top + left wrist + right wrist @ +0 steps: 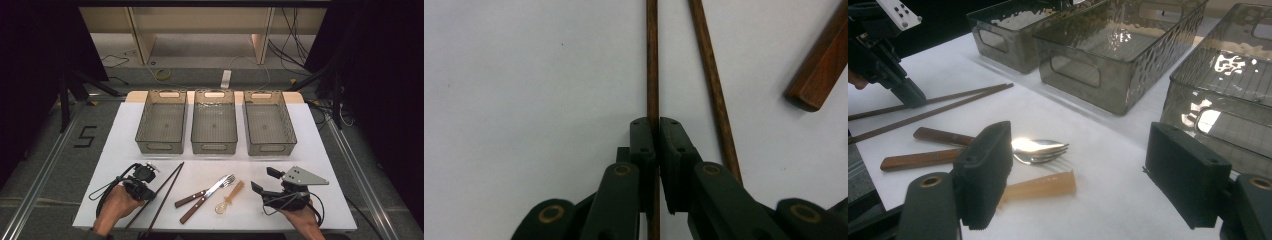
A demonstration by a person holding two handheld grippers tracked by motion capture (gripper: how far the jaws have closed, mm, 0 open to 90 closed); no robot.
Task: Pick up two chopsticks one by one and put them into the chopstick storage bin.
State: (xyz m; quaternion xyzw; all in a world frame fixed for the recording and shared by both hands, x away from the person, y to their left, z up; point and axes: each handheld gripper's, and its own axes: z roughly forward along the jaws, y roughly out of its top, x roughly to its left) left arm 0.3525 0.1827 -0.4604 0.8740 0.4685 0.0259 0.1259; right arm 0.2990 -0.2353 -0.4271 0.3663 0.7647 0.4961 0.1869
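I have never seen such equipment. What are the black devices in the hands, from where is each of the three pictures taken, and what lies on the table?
No robot is here. A person holds a hand-operated tool with two jaws in each hand. The high view looks down from above the person: the left gripper and the right gripper come in from the bottom.

Each other picture comes from a camera riding on one gripper, looking along its black jaws.

On the white table stand three empty grey bins in a row. Nearer the person lie two wooden chopsticks, a fork and another utensil with wooden handles, and a translucent amber spoon.

In the left gripper view the jaws are closed on one chopstick; the second chopstick lies free beside it. In the right gripper view the jaws stand wide apart and hold nothing.
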